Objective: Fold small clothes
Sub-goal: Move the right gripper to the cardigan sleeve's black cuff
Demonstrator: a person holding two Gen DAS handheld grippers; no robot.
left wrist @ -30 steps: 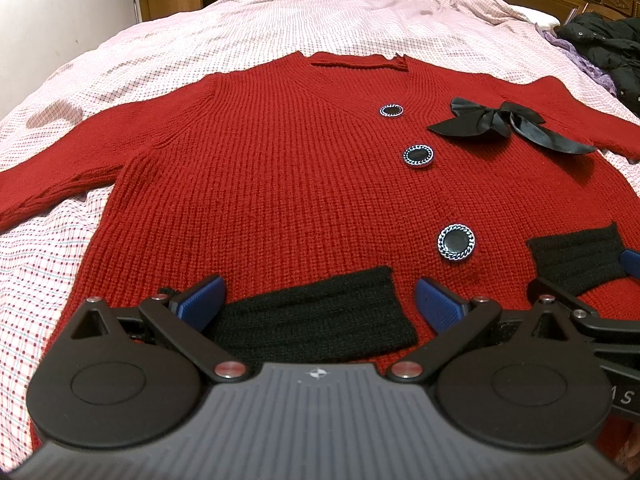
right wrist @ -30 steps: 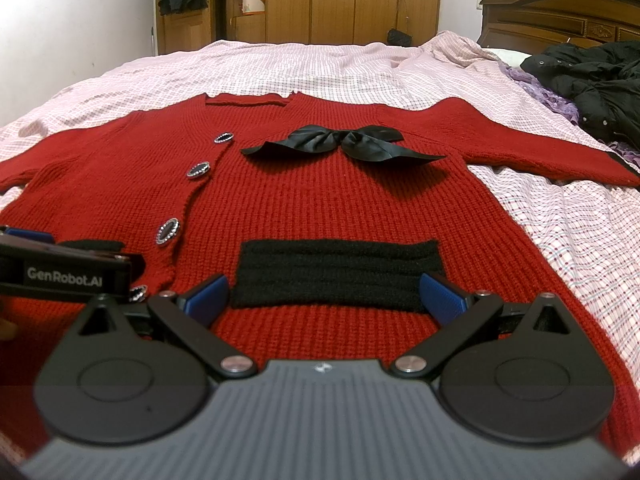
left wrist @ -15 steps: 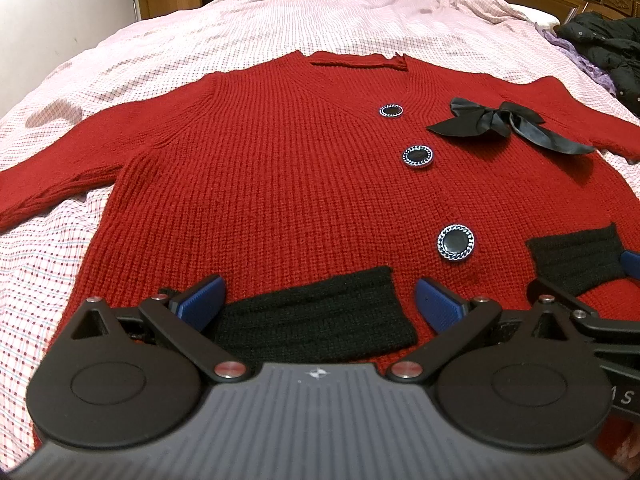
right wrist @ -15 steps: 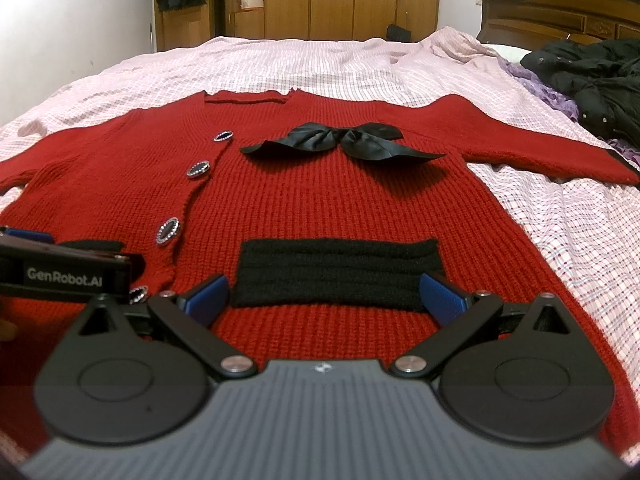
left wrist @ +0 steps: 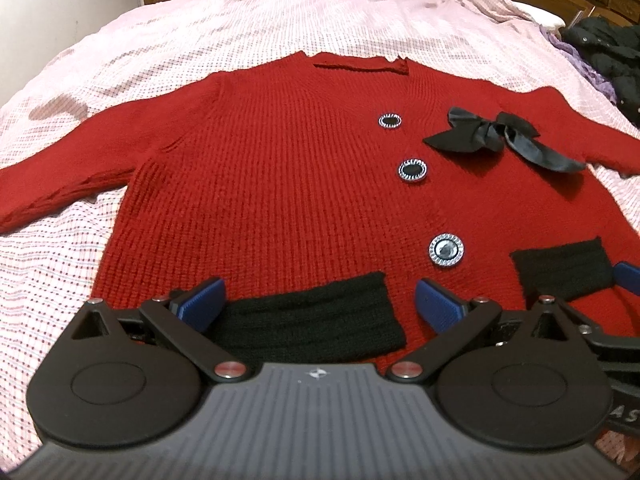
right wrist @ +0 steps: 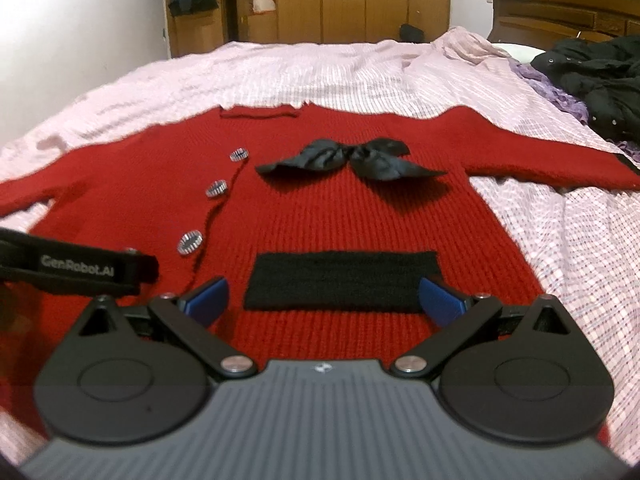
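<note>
From the left wrist camera, the left gripper [left wrist: 318,296] hangs with its blue fingers [left wrist: 200,300] spread wide and holding nothing, low over the hem of a red cardigan [left wrist: 280,184] that lies flat and face up on the pink checked bedspread [left wrist: 280,20], a black pocket band [left wrist: 312,320] between the fingers. From the right wrist camera, the right gripper [right wrist: 324,300] is likewise spread wide and holding nothing, straddling the other black pocket [right wrist: 340,280], with the black bow [right wrist: 352,160] farther up the cardigan.

red knit cardigan [left wrist: 280,184] lies flat, buttoned, sleeves spread, black bow on chest.
</note>
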